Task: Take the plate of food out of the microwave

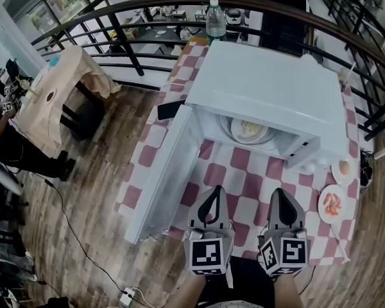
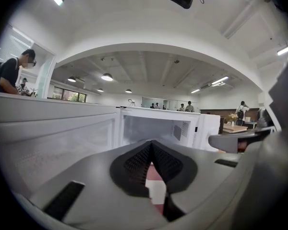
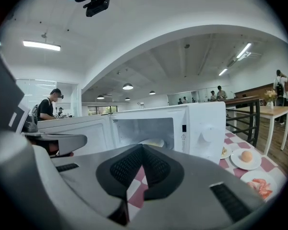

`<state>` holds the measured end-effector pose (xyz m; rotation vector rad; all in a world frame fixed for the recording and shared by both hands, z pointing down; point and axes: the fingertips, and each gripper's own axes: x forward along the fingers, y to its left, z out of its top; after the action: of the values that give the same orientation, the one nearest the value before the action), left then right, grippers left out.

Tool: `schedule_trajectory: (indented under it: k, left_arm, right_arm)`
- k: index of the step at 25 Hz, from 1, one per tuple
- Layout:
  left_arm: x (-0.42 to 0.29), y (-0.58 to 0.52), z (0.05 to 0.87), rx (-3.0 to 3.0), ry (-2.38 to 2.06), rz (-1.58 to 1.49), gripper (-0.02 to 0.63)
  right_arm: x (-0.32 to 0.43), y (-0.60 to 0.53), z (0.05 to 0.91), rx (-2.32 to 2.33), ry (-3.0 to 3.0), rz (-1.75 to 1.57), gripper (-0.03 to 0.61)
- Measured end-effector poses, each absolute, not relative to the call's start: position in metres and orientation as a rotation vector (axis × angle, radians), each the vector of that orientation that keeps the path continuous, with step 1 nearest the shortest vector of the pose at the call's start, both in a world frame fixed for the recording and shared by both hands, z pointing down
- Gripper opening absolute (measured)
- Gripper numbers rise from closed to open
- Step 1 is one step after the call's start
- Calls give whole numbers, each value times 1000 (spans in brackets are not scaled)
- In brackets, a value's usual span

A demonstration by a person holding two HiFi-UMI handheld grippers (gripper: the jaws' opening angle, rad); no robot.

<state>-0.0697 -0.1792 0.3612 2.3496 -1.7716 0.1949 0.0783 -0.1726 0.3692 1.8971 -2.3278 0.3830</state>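
A white microwave (image 1: 269,95) stands on a red-and-white checked tablecloth (image 1: 244,197), its door (image 1: 163,172) swung wide open to the left. Inside on the turntable sits the plate of pale food (image 1: 247,130), also visible in the right gripper view as a plate (image 3: 153,142) low in the cavity. My left gripper (image 1: 212,192) and right gripper (image 1: 279,196) hover side by side over the cloth in front of the opening, both short of it. The left gripper (image 2: 151,145) has its pads meeting at the tip, empty. The right gripper (image 3: 142,147) is shut too, holding nothing.
Right of the microwave lie a plate of shrimp (image 1: 333,204) and a small plate with an egg (image 1: 344,169). A water bottle (image 1: 215,21) stands behind the microwave, and a black phone (image 1: 172,109) lies by the door hinge. A dark railing (image 1: 128,50) curves round the table.
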Motion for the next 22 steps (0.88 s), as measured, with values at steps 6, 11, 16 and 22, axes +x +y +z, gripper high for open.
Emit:
schedule_trajectory:
  k: [6,11,16,22]
  left_arm:
    - [-61,-209,357,2365,-1787,189,29]
    - [-51,-225,361,2327,-1771,215,29]
    - [-44,-240,366,2328,-1798,210,29]
    - [-36,-255,381,2266,-1795,209,29]
  right_arm:
    - [85,-200,373,1898,-2354,447,14]
    - [92,-219,373,1890,-2369,458,14]
    - [97,-230,381,1875,-2377,500,14]
    - [103,-240,396,1857,-2379,567,14]
